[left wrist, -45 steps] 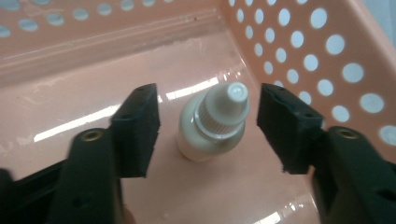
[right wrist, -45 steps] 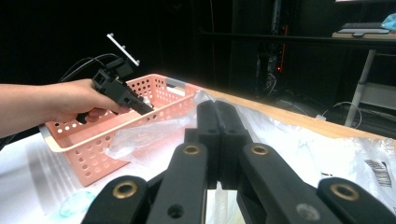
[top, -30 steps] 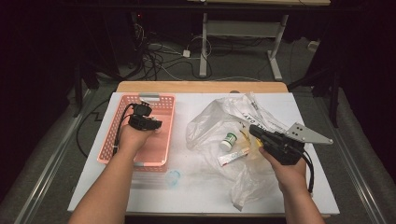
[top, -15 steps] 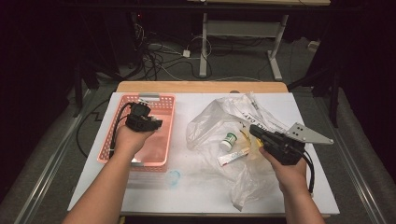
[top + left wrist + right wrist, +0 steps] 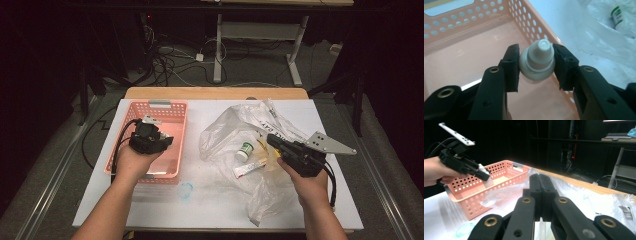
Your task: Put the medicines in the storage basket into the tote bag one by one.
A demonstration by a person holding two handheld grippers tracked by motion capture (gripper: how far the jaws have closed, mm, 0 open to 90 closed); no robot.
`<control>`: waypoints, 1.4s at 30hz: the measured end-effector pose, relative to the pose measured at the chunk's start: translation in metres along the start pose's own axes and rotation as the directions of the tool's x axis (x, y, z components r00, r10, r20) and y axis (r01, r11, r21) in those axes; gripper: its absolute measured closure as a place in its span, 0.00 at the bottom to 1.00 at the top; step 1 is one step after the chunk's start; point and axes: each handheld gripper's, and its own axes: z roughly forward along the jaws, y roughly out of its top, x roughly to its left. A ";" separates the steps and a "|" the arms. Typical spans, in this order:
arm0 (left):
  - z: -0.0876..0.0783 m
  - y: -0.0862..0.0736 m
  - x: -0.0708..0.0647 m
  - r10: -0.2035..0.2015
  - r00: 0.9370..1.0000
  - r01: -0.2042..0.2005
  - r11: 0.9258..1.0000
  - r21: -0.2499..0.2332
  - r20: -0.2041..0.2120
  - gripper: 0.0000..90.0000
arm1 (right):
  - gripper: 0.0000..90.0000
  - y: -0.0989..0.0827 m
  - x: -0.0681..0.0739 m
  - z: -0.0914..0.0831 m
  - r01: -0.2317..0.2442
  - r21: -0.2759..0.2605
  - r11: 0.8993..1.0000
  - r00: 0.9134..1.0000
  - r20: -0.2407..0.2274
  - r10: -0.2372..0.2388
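Your left gripper [image 5: 537, 65] is clamped on a small dropper bottle [image 5: 537, 63] above the pink basket [image 5: 170, 111], ready for dropping. Your right gripper [image 5: 540, 185], jaws together, pins the plastic bag [image 5: 225, 131] flat

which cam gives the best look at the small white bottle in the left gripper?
Left gripper view: the white-capped bottle sits close up, pinched between both pads over the pink basket. Right gripper view shows it side-on and distant. In the high view the left gripper mostly hides it.

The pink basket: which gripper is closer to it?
Left. The left gripper is above the basket, gripping a small white-capped bottle. The right gripper is off to the side, over the plastic bag, jaws shut.
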 end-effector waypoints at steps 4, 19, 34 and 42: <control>-0.005 -0.012 -0.006 0.020 1.000 -0.020 1.000 -0.018 -0.005 0.65 | 1.00 0.000 0.001 0.000 0.000 0.006 1.000 1.000 -0.001 0.000; -0.018 -0.039 -0.014 0.020 0.999 -0.014 0.990 -0.140 0.038 0.65 | 1.00 -0.003 0.004 0.005 0.004 0.021 1.000 1.000 -0.005 -0.004; -0.036 -0.036 -0.045 0.108 0.987 -0.082 0.974 -0.210 0.116 0.65 | 1.00 -0.002 0.005 0.005 0.009 0.019 1.000 1.000 -0.007 -0.009; -0.026 -0.035 -0.071 0.162 0.970 -0.124 0.971 -0.205 0.181 0.65 | 1.00 -0.002 0.005 0.004 0.008 0.015 1.000 1.000 -0.007 -0.008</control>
